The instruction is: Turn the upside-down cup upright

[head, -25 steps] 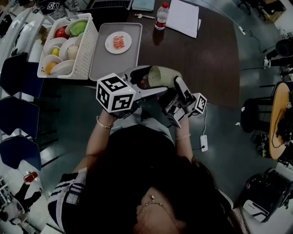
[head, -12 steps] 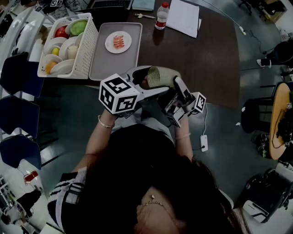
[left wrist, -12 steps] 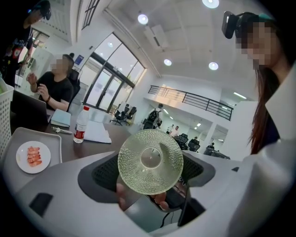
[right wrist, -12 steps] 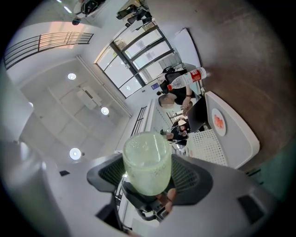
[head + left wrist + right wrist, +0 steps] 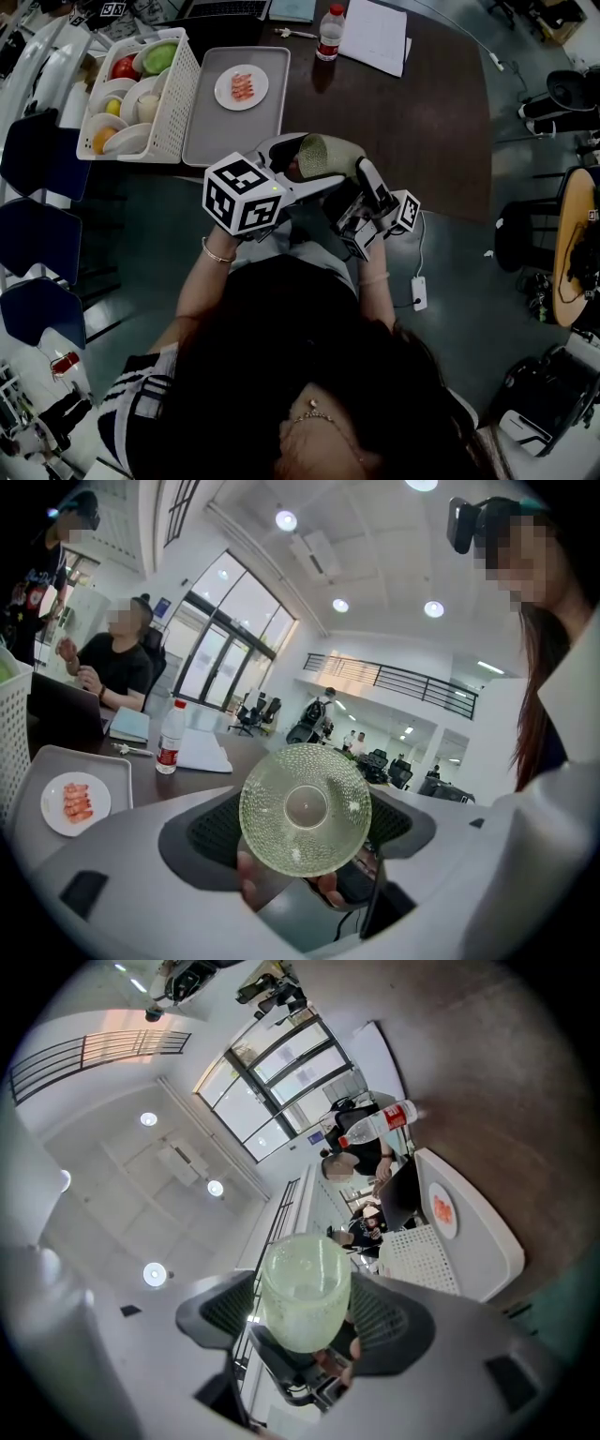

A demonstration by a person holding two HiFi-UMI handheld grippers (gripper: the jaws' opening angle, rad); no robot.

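A pale green, dimpled glass cup [image 5: 330, 156] lies on its side in the air above the near edge of the dark table [image 5: 422, 122]. My left gripper [image 5: 302, 169] reaches in from the left, and its view shows the cup's [image 5: 305, 808] round end face-on between both pads. From the right, my right gripper [image 5: 361, 178] crosses the cup's other end. In the right gripper view the cup [image 5: 305, 1288] shows side-on, with a pad against each side. Both grippers are shut on the cup.
A grey tray [image 5: 208, 131] carries a small plate [image 5: 242, 87] of food at the table's left. Beside it stands a white basket [image 5: 184, 94] of bowls and fruit. A water bottle [image 5: 329, 33] and papers [image 5: 375, 37] lie at the back. Blue chairs [image 5: 37, 150] stand left.
The cup and both grippers have shifted slightly up and left; both grips look unchanged.
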